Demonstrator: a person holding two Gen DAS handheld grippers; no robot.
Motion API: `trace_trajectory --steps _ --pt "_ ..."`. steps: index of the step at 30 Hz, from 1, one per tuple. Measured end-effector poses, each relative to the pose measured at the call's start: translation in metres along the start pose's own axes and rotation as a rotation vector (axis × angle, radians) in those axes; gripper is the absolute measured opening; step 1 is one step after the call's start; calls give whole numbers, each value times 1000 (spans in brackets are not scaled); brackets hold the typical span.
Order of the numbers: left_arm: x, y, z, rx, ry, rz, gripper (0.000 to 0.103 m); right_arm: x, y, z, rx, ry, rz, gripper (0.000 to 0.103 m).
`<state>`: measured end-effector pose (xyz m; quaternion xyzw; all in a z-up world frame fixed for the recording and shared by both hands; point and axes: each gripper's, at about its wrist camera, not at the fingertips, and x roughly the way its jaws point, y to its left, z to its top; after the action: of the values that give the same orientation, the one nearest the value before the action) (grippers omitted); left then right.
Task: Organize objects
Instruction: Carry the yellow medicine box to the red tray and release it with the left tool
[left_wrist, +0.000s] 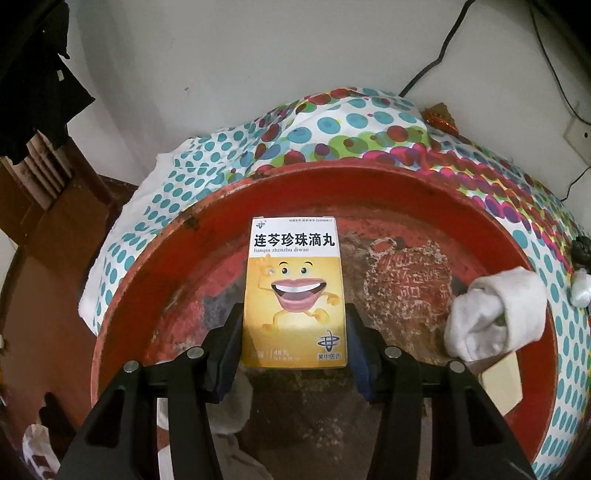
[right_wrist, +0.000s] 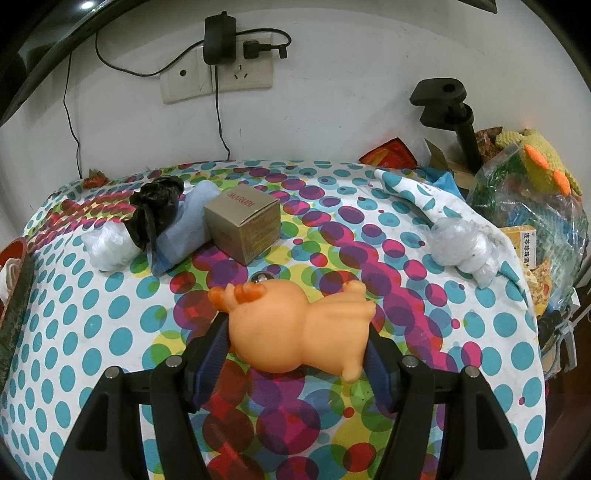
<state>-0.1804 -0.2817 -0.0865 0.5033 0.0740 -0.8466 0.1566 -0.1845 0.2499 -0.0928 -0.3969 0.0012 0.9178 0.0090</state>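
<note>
In the left wrist view my left gripper (left_wrist: 293, 332) is shut on a yellow and white medicine box (left_wrist: 294, 291) with a cartoon face, held upright over a worn red basin (left_wrist: 155, 258). A rolled white sock (left_wrist: 495, 314) lies inside the basin at the right. In the right wrist view my right gripper (right_wrist: 297, 343) is shut on an orange rubber pig toy (right_wrist: 295, 328), held just above the dotted tablecloth (right_wrist: 110, 332). Further back lie a gold cardboard box (right_wrist: 243, 225), a blue rolled cloth (right_wrist: 184, 229), a black bag bundle (right_wrist: 155, 206) and a white bag bundle (right_wrist: 107, 243).
A clear plastic bundle (right_wrist: 461, 247) lies at the table's right edge. Beyond it stand a black clamp stand (right_wrist: 454, 110), a knitted yellow toy (right_wrist: 543, 166) and bags. Wall sockets with a charger (right_wrist: 219, 37) and cables hang behind. Cardboard (left_wrist: 48, 206) stands left of the basin.
</note>
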Motion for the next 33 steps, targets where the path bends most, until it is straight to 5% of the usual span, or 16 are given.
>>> trace_trajectory --steps 18,24,33 --pt "5 2 1 27 6 3 48 0 1 0 -4 2 -4 68" --pt "3 -3 -3 56 3 -8 67 0 1 0 -4 2 -5 68" --pt "-18 -7 -12 66 -18 -25 76 -1 2 0 -15 1 -17 68"
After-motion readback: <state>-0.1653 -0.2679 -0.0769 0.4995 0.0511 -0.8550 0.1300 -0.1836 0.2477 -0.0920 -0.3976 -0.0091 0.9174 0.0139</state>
